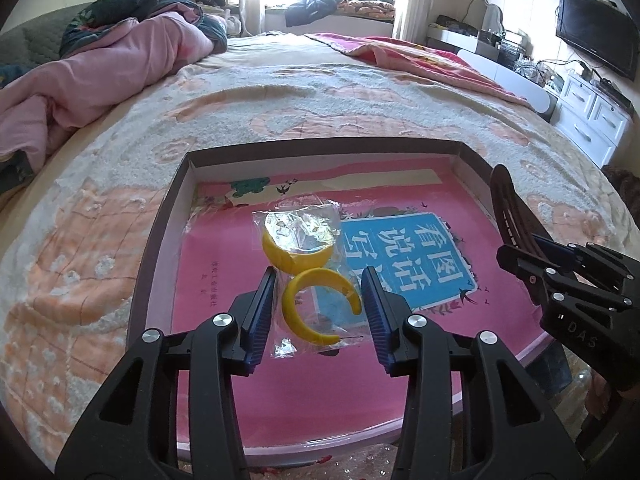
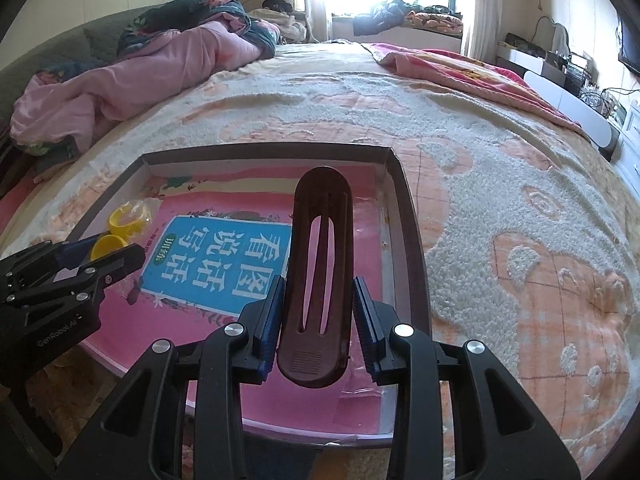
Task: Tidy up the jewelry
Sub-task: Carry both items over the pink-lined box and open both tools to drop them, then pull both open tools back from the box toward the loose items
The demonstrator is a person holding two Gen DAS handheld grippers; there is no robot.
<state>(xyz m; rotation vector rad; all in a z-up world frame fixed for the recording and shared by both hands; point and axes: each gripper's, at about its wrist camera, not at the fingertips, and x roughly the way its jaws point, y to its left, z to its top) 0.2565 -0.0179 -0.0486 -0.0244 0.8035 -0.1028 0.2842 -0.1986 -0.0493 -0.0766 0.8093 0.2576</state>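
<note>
A shallow brown box (image 1: 158, 236) lies on the bed with a pink book inside it. On the book lies a clear plastic bag (image 1: 316, 280) holding two yellow crescent earrings (image 1: 316, 304). My left gripper (image 1: 320, 304) is open, its jaws on either side of the nearer earring, not closed on it. My right gripper (image 2: 318, 308) is shut on a long dark brown hair clip (image 2: 320, 264) and holds it above the box's right side. The clip (image 1: 512, 216) and right gripper also show at the right of the left wrist view. The earrings (image 2: 120, 226) show at the left of the right wrist view.
The box rim (image 2: 412, 248) stands around the book. The bed has a cream and peach patterned blanket (image 2: 500, 200). A pink quilt (image 1: 100, 72) is heaped at the far left. A TV (image 1: 596, 32) and white drawers (image 1: 592, 120) stand at the right.
</note>
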